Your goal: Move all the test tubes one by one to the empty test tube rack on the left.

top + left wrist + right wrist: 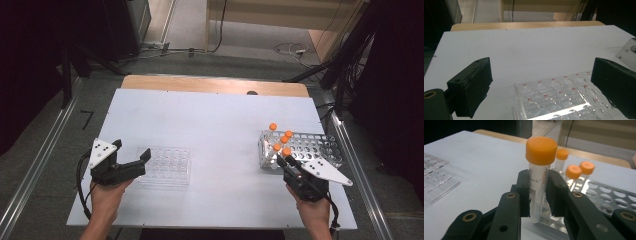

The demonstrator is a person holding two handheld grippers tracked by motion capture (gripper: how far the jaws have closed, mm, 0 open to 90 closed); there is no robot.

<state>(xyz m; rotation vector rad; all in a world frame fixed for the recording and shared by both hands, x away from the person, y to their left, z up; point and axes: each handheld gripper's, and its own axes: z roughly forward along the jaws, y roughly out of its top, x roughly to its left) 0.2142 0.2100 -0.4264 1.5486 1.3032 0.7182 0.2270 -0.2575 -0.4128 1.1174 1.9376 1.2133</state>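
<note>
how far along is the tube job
Early on. Done: the right tool has shut on one orange-capped tube, at the near end of the metal rack. In hand: that tube, upright between the pads. The left tool is open above the clear plate, whose visible wells look empty. Left: four capped tubes stand in the rack.

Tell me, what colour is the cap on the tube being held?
Orange, on a clear tube; the cap shows best in the right gripper view.
</note>
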